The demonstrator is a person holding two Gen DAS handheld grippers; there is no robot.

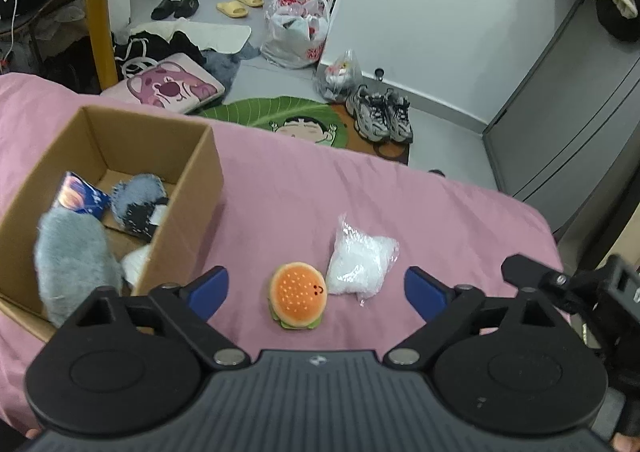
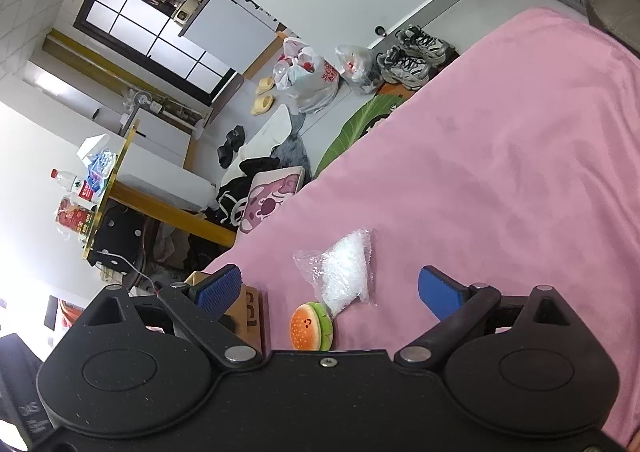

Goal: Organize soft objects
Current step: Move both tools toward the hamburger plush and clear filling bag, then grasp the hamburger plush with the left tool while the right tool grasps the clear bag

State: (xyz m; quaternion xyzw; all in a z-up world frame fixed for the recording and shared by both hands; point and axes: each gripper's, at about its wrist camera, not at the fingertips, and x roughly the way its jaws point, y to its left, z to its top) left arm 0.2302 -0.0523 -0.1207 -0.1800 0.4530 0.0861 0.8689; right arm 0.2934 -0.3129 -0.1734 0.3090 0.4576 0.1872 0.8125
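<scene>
Burger plush (image 1: 298, 295), lower centre: soft, light | pinch its bun sides | your left gripper (image 1: 316, 288) and right gripper (image 2: 330, 292) both spread wide, empty.

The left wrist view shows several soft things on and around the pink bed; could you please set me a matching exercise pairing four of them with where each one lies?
Things:
1. burger plush
2. clear bag of white filling
3. grey furry plush
4. sneakers

Places:
A. inside the cardboard box
B. on the floor beyond the pink blanket
C. on the blanket, between the open fingers of the left claw
D. on the blanket, just right of the burger and touching it

Pairs: 1-C, 2-D, 3-A, 4-B
</scene>
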